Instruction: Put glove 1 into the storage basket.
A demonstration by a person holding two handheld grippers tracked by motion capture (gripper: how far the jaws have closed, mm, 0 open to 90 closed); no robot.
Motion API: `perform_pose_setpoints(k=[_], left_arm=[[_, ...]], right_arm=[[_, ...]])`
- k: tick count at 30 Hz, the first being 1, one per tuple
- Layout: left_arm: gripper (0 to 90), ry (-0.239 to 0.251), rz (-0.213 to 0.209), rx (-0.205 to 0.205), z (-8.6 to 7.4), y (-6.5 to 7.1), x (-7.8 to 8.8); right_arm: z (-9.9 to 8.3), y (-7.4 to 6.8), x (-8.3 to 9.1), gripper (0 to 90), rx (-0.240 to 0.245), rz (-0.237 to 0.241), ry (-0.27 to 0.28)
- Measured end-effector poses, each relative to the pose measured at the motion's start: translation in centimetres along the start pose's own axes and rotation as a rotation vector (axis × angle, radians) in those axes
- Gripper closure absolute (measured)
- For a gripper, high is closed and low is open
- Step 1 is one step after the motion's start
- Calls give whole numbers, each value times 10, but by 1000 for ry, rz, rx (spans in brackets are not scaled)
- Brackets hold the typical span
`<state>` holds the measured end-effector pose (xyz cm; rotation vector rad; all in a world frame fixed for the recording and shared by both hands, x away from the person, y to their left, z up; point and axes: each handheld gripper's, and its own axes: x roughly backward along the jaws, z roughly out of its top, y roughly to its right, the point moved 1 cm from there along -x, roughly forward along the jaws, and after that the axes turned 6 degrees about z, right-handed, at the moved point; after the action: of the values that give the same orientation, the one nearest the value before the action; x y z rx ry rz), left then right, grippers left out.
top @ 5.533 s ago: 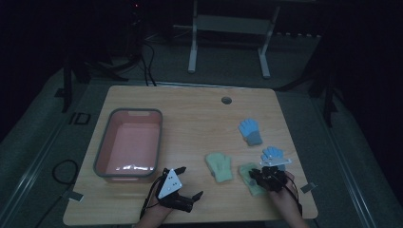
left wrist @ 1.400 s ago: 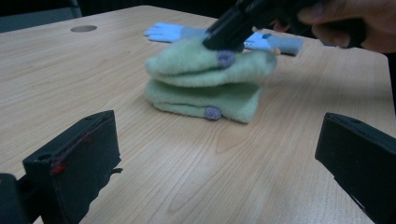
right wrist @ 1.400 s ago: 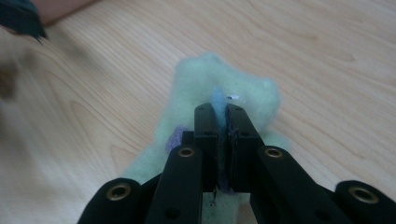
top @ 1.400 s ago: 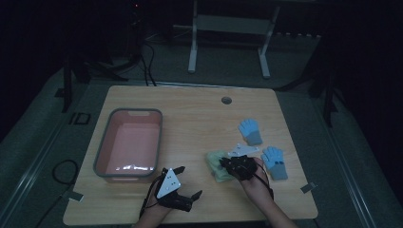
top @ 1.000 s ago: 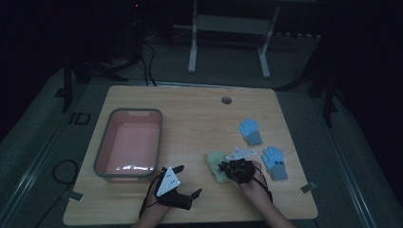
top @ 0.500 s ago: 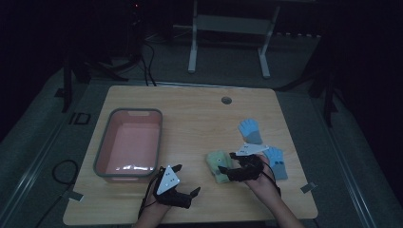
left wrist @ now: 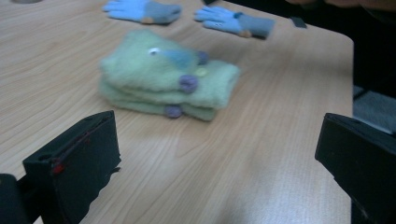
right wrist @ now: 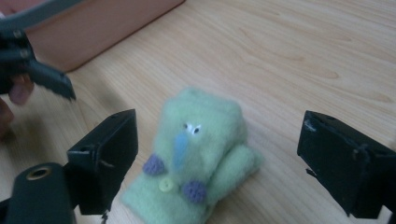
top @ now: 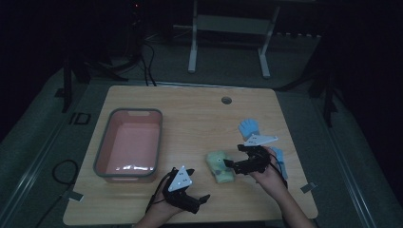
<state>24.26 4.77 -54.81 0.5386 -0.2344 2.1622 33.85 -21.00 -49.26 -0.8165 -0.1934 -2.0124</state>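
Right gripper [top: 233, 164] is spreading its jaws, leaving the second fluffy green knit mitten [right wrist: 196, 154] stacked on its twin, pair done; left gripper [top: 197, 199] is idling open.

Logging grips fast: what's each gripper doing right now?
Left gripper: open, holding nothing.
Right gripper: open; its jaws have just been opening, with the green mittens lying free on the table between them.

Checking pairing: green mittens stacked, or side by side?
Stacked. In the left gripper view the upper green mitten lies flat on the lower green mitten, edges roughly aligned, on the table; both blue gloves lie apart behind.
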Motion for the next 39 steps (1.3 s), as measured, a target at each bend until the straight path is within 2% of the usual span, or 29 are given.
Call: perform_pose_setpoints(k=[3,5,8,9,11,13,14,18,20,23,27,30,31,34,39], left_arm=[[0,-1,-20,-35,6,5,-4],[0,1,-26,-54,11,7,-8],[4,-28,-43,-101,19,9,-15],[45,-29,-48,-114,21,10,-17],[86,-34,-61,-133,26,10,-22],[152,-36,-68,-157,29,9,-29],[158,-40,-72,-168,31,9,-33],[221,-34,-80,-235,39,11,-44],[251,-46,-79,-274,42,11,-50],[289,-87,-87,-298,41,10,-61],[293,-146,-56,-342,35,7,-71],[295,-156,-51,-352,33,6,-74],[312,-163,-46,-367,32,6,-76],[333,-182,-32,-401,31,8,-81],[419,-195,16,-462,28,11,-87]], right_arm=[[4,5,1,114,-23,33,14],[6,9,0,116,-25,31,7],[10,13,-3,167,-14,67,-2],[12,14,-4,181,-11,75,-2],[16,16,-9,308,9,95,-26],[18,18,-15,369,22,88,-48],[20,19,-19,384,25,106,-64],[22,24,-35,384,27,129,-91],[21,26,-42,376,18,147,-100],[17,31,-51,366,-4,172,-118],[9,36,-62,365,-23,175,-166],[7,37,-64,355,-28,183,-175],[-1,41,-73,347,-64,221,-201],[-6,44,-78,348,-94,258,-221],[-8,44,-77,436,-96,267,-221]])
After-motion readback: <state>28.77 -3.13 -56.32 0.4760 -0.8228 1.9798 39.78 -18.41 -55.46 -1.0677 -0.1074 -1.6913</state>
